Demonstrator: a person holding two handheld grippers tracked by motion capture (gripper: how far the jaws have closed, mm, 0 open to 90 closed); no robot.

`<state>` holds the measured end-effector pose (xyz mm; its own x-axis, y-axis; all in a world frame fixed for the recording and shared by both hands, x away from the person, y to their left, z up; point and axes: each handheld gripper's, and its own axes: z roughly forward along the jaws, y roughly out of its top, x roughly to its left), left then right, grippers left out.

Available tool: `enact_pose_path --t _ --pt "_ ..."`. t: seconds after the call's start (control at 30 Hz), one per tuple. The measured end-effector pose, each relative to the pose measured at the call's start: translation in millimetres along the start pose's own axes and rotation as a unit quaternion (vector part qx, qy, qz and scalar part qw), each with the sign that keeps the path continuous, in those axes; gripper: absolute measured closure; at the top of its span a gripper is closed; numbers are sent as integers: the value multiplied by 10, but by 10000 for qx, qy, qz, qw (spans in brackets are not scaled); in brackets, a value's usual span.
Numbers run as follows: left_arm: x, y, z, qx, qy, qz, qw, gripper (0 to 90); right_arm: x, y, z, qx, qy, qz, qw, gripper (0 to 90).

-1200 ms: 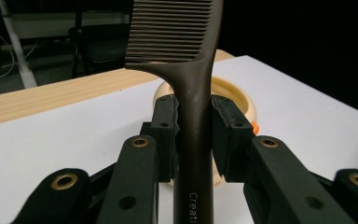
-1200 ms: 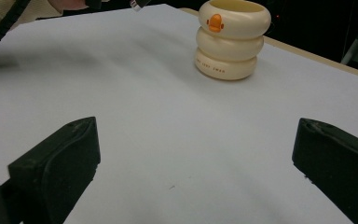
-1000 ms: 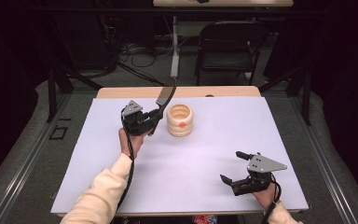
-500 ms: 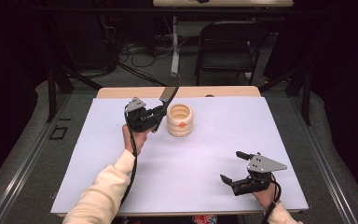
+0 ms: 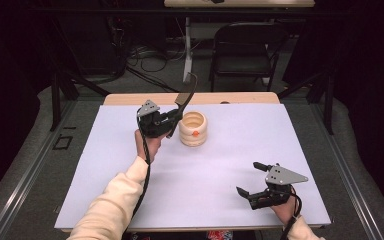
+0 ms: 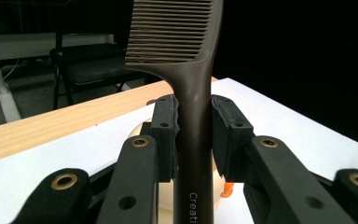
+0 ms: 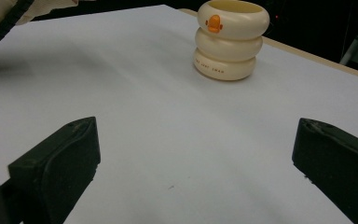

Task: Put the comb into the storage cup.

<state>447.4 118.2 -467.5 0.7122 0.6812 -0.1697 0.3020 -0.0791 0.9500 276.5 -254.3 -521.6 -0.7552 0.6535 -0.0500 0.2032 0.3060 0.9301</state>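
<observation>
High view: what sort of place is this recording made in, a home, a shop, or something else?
Most likely a lab or recording studio, not a home. A white-covered table stands lit amid dark surroundings, loose cables lie on the floor behind it, and a black folding chair stands beside a bare table leg.
</observation>
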Motion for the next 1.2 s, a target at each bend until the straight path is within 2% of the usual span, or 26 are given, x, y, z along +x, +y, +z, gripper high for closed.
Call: enact_pose_path --t 0.63,0.67,1.2 --pt "-51 117 155 -91 -60 77 9999 720 0 0 -8 10 -9 34 10000 3" --pt "-46 124 162 -72 -110 113 9998 720 0 0 -7 10 -10 31 10000 4" --pt "-44 171 275 -191 -119 69 9997 720 -2 -1 -8 8 -6 24 10000 4"
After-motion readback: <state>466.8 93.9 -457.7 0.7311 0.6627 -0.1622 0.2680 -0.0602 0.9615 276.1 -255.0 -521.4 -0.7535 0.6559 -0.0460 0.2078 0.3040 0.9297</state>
